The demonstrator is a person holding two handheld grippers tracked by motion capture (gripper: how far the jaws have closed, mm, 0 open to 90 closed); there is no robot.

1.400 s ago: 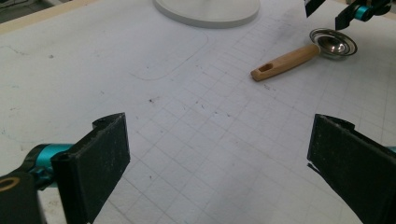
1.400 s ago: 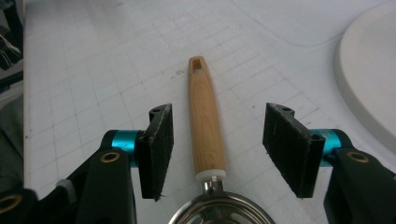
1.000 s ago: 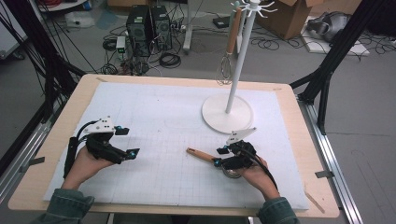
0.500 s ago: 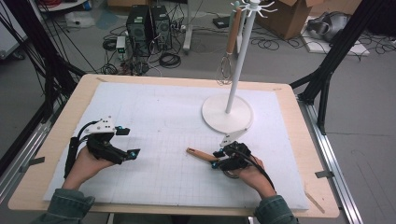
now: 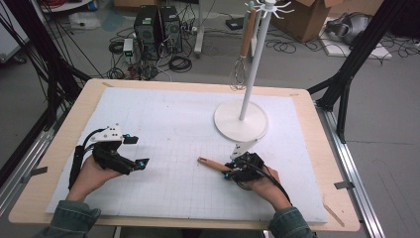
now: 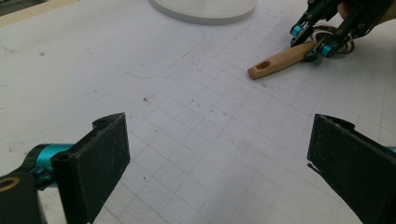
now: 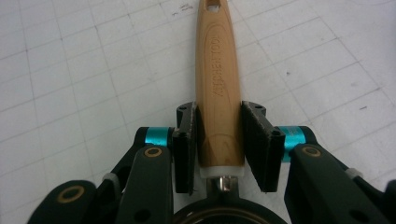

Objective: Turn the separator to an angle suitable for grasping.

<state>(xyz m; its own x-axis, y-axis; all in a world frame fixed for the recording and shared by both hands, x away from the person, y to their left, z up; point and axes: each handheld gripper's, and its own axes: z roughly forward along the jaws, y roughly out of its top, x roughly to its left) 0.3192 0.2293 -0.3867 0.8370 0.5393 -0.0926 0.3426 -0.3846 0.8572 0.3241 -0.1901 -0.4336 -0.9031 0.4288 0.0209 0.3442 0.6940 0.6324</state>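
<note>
I'm at the grasp step: my right gripper (image 5: 229,171) has its jaws on either side of the wooden handle of the whisk (image 7: 219,93) that lies flat on the desk (image 5: 59,148), low and right of centre, just in front of the stand (image 5: 241,120). In the right gripper view the pads sit against the handle near its wire end, so I judge it held or all but held (the left pad touches the wood; whether the right one does I cannot quite tell). My left gripper (image 6: 215,158) hovers wide apart over bare mat at the left, holding nothing. The next move, as I read it, calls for a firm pinch, a level lift so the wire head does not drag, then a carry up to the stand's hooks, where the hole at the handle's free end must meet a peg. Count: two whisks, this one and one hanging on the stand (image 5: 243,49); one stand; two grippers
</note>
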